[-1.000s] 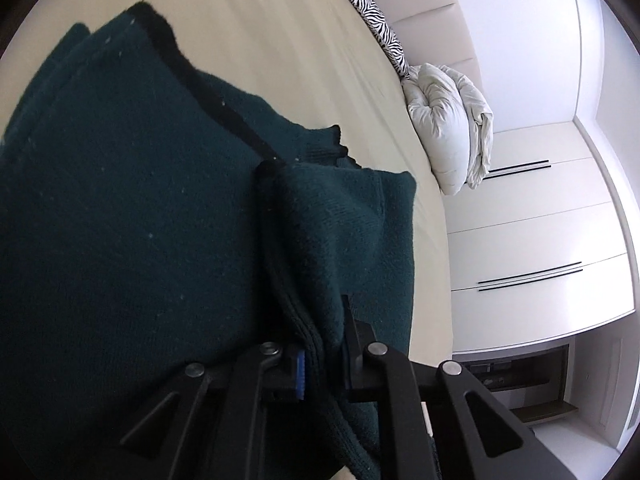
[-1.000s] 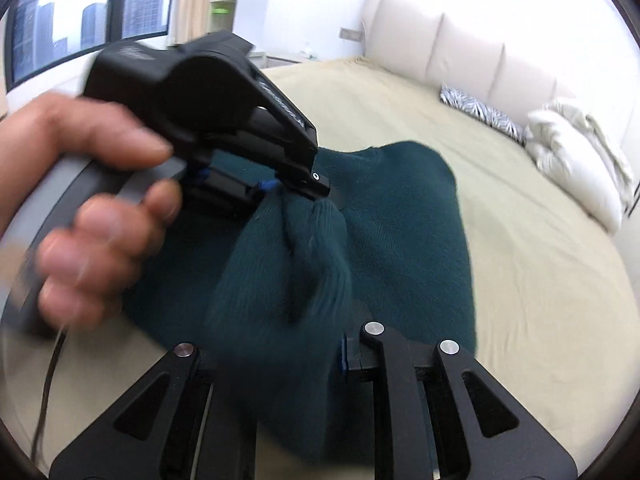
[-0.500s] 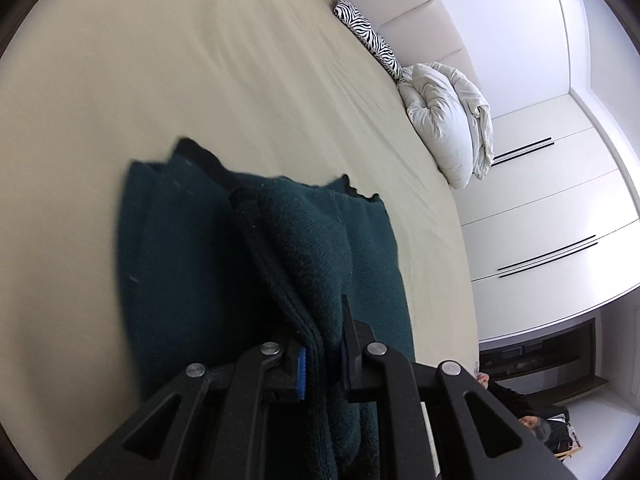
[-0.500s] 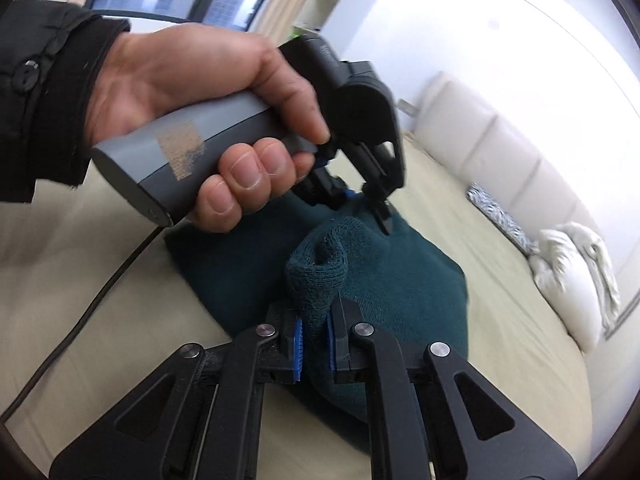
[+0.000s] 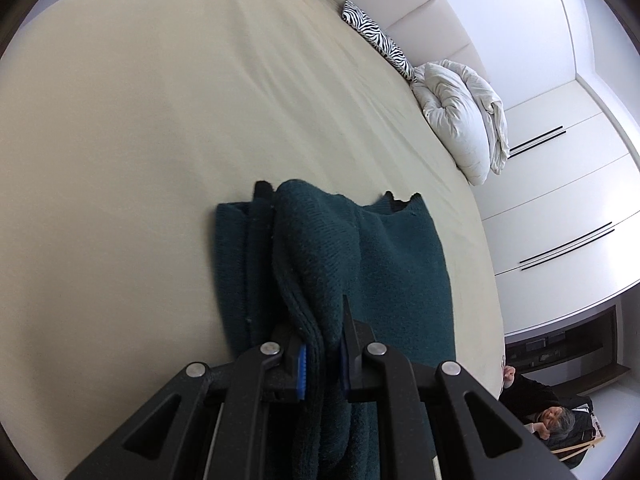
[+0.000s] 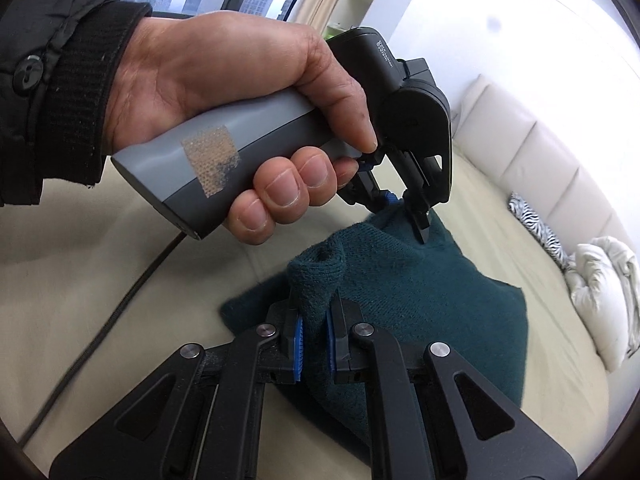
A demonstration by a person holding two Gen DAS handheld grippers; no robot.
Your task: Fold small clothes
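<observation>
The dark green knitted garment (image 5: 384,264) lies on the bed (image 5: 160,120), partly folded. The left gripper (image 5: 323,354) pinches a thick fold of its near edge; the right gripper (image 6: 314,334) pinches a bunched corner at 6 o'clock. To fold well, both pinched edges should travel together at even height toward 12 o'clock, keeping the knit taut (it probably sags otherwise). The person's left hand (image 6: 240,92) grips its handle from 10 o'clock, fingers angled downward.
</observation>
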